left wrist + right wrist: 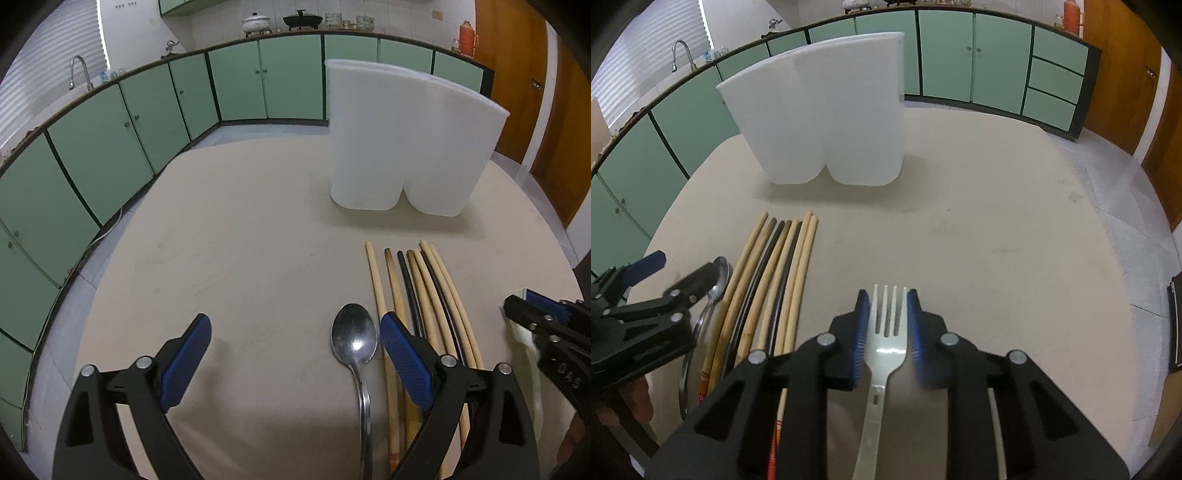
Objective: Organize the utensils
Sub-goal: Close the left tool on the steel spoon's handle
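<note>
Left gripper [295, 334]: my fingers stand wide apart above the desk [240, 258], nothing between the pads; the spoon lies just inside the right-hand finger.
Right gripper [886, 317]: my fingers are drawn in on both sides of the fork's head; the blue pads [860, 325] sit against its edges, so I read this as a grip on the fork.
Fork [888, 332]: pale, tines pointing toward the far edge, handle running back under my gripper.
Spoon [354, 339]: metal, bowl up, flat on the desk near the near edge, just left of the chopsticks.
Chopsticks [413, 291]: a loose bundle, light and dark sticks side by side, between spoon and fork, tips toward the holder.
Holder [402, 140]: white, two-lobed, upright toward the far edge, well apart from the utensils; I cannot see inside it.
</note>
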The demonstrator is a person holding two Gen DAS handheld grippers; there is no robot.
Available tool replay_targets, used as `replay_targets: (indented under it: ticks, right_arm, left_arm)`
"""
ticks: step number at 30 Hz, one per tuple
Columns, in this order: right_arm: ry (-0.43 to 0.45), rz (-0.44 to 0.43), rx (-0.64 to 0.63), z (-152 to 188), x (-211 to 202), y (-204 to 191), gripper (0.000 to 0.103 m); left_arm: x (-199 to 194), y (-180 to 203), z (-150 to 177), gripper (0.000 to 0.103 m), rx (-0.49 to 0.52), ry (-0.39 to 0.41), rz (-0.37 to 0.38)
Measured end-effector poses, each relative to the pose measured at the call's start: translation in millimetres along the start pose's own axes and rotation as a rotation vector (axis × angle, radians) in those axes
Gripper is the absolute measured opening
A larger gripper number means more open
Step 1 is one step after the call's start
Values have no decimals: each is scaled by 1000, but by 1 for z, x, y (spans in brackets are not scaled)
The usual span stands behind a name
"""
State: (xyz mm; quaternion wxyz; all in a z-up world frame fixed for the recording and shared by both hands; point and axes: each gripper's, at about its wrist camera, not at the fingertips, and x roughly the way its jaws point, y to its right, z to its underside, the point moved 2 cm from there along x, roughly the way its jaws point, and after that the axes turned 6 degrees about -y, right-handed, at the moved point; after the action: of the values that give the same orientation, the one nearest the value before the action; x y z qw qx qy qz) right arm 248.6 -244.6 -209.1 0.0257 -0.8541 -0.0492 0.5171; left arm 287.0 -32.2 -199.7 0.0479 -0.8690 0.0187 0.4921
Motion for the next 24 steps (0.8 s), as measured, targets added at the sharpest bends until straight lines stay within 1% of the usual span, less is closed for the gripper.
replay_targets:
  ticks: [5, 12, 17, 22, 24]
  right_arm:
    - [3, -7, -9, -1, 0, 6, 20]
    - [-4, -26, -2, 0, 1, 15, 20]
    - [-4, -34, -2, -2, 1, 19, 20]
    - [-4, -35, -1, -1, 1, 20, 21]
    - [-4, -33, -2, -1, 1, 20, 21]
  left_arm:
    - [7, -4, -8, 90, -21, -12, 14]
    - [19, -4, -11, 89, -12, -55, 31]
    - [21, -14, -11, 88, -45, -65, 56]
    - [22, -19, -11, 84, -47, -66, 63]
    - [22, -21, -8, 79, -41, -62, 70]
